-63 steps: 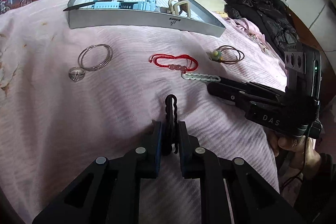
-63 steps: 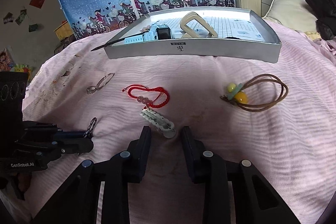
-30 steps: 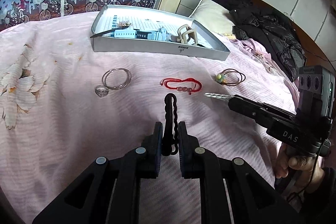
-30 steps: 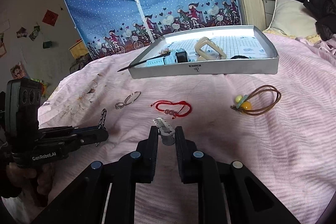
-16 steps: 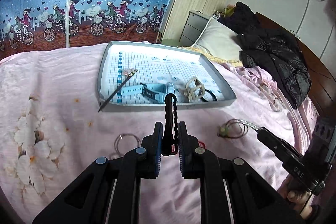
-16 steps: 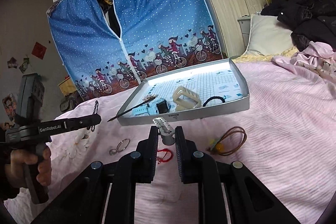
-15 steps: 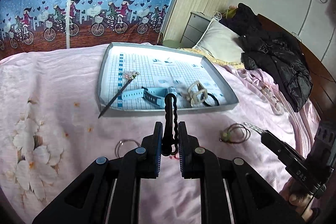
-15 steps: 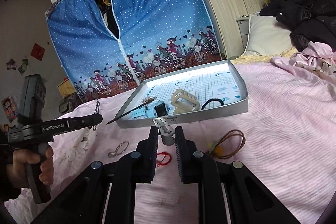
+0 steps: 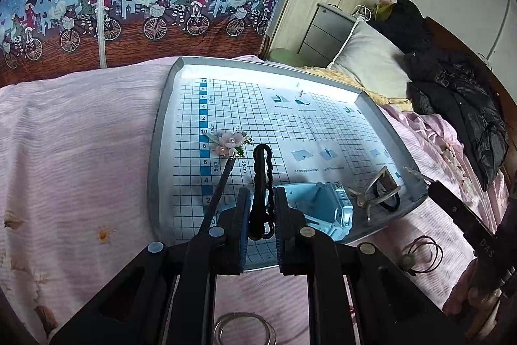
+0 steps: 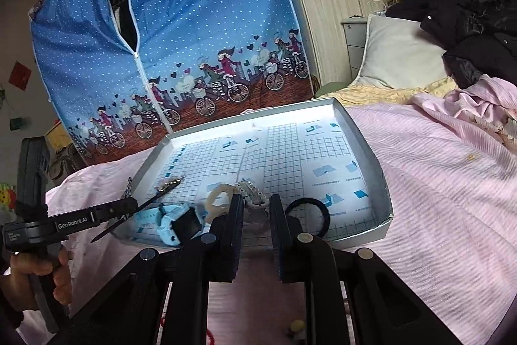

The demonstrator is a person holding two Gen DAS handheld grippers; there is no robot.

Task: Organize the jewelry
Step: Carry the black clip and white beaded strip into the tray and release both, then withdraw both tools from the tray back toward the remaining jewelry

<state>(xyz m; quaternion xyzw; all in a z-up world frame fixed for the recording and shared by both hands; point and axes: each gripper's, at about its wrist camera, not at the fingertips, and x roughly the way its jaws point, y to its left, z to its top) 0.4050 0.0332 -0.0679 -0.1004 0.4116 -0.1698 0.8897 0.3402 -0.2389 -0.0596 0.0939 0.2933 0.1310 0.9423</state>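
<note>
Two clips have come off the bed and now hang over the tray (image 9: 155,151); my left fingers (image 9: 261,217) pinch the black hair clip (image 9: 261,183) above its near edge; my right fingers (image 10: 255,215) grip the white clip (image 10: 252,194) beside the watch (image 10: 176,223); both seem ready to drop

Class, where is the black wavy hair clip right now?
Left wrist view: the black wavy hair clip is pinched in the left gripper, above the tray, beside the blue watch.
</note>
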